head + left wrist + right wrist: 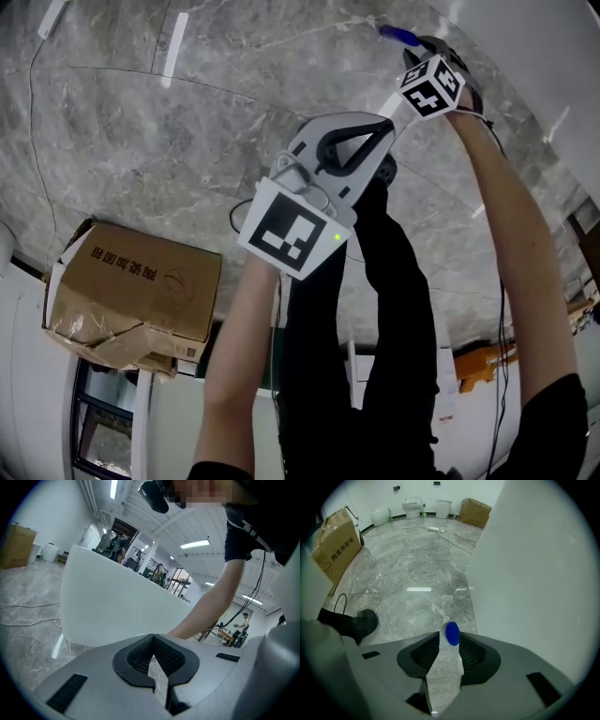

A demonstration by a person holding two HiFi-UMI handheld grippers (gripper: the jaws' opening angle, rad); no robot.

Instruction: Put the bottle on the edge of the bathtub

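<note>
A bottle with a blue cap [452, 633] stands low on the grey marble floor, close to the white bathtub wall [534, 573]. My right gripper [449, 640] is open, and the cap sits between its fingertips with a gap on the left side. In the head view that gripper [417, 42] reaches far forward at the upper right, where the blue cap [397, 36] shows next to the tub [534, 47]. My left gripper [382, 124] hangs mid-frame over the floor. Its jaws [152, 637] are shut with nothing between them and point at the tub wall [108, 597].
A cardboard box [131, 291] stands on the floor at the left, and another box [474, 512] sits far back by the wall. Thin cables [37, 141] run over the marble. Black trouser legs [384, 319] stand between my arms. People stand far off behind the tub.
</note>
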